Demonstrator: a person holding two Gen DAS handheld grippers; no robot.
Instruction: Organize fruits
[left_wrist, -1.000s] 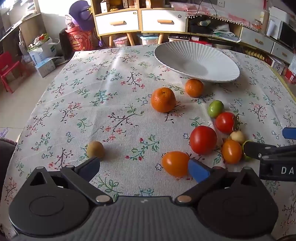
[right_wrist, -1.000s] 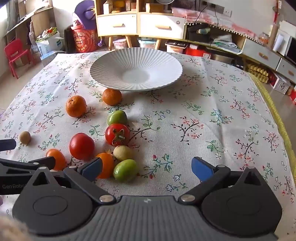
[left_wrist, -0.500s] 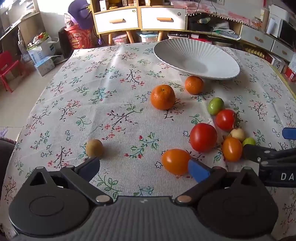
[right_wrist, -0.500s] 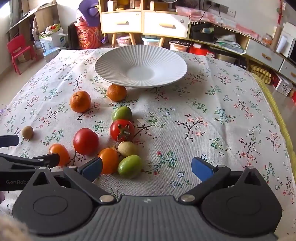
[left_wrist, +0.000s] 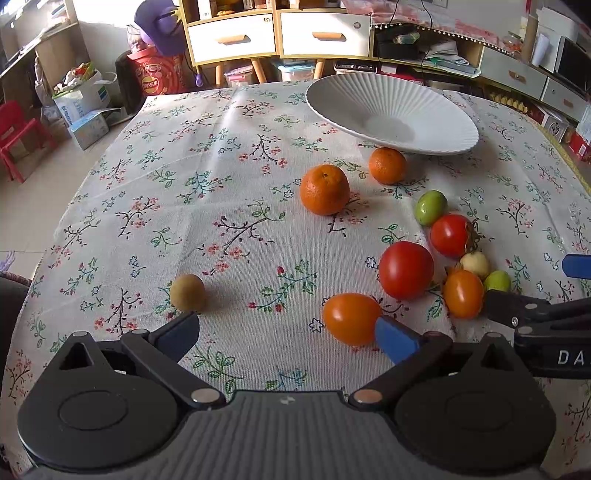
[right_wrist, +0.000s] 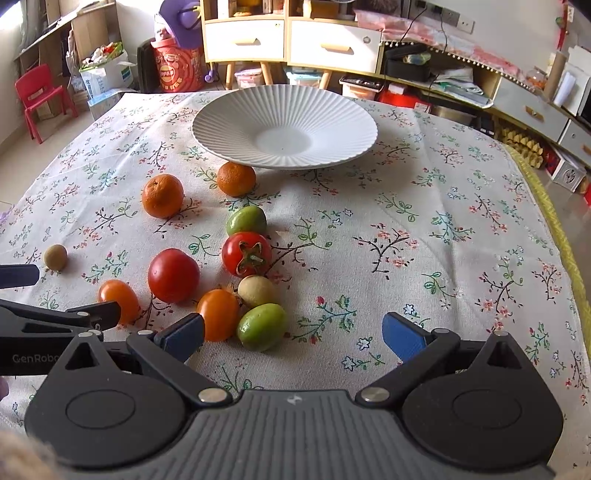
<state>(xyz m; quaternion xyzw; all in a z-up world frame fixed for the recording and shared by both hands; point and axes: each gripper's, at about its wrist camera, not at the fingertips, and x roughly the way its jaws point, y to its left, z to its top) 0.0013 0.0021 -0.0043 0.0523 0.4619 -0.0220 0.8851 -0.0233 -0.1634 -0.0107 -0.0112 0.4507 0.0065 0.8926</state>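
Several fruits lie loose on the floral tablecloth in front of a white ribbed plate (left_wrist: 424, 96) (right_wrist: 332, 110), which holds nothing. Two mandarins (left_wrist: 324, 189) (right_wrist: 162, 195) sit nearest the plate. Red tomatoes (left_wrist: 405, 269) (right_wrist: 173, 275), orange tomatoes (left_wrist: 351, 318) (right_wrist: 218, 314), green fruits (right_wrist: 261, 326) and a small brown fruit (left_wrist: 187, 292) (right_wrist: 55, 257) lie nearer. My left gripper (left_wrist: 288, 334) is open and empty, with the orange tomato by its right finger. My right gripper (right_wrist: 293, 334) is open and empty, just behind the green fruit.
The table's right edge has a yellow trim (right_wrist: 554, 229). Beyond the far edge stand a drawer cabinet (right_wrist: 295, 40), boxes and a red chair (right_wrist: 37, 96). Each gripper's side shows in the other's view at the frame edge.
Both grippers have edged slightly forward toward the fruit. Nothing was taken hold of; the fruits have not moved.
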